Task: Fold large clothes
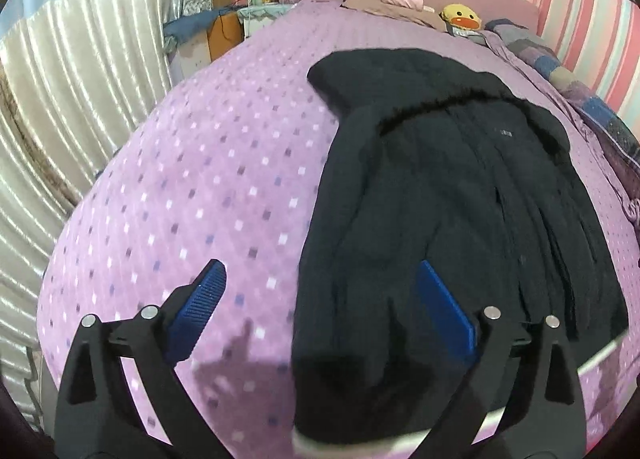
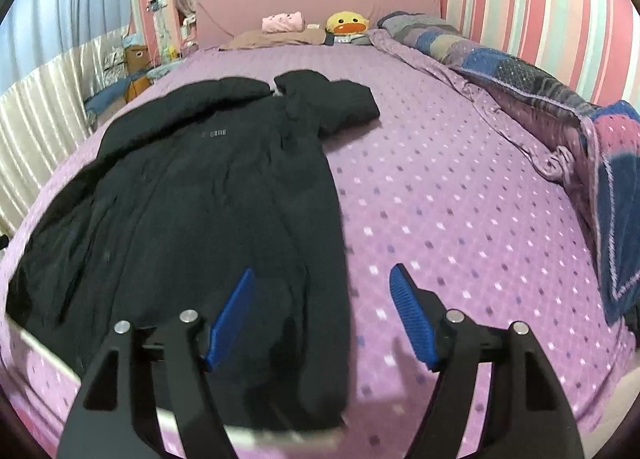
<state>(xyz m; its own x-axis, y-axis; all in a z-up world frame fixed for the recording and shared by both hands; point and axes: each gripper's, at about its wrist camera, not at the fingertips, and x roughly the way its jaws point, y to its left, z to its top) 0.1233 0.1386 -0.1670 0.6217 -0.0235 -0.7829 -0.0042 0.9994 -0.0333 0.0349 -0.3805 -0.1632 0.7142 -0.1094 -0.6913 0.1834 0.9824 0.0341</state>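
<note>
So we have the black coat (image 2: 192, 219) spread long on the purple bed (image 2: 440, 199) at the centre-left of the right view, sides apparently tucked in, our left gripper (image 1: 320, 315) and right gripper (image 2: 324, 311) both gaping and empty, with the lengthwise folds left.

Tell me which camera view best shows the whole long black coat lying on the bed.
The right wrist view: the long black coat shows from collar to hem, both sleeves visible. The left wrist view shows the coat closer, its near end blurred and partly behind the gripper finger.
</note>
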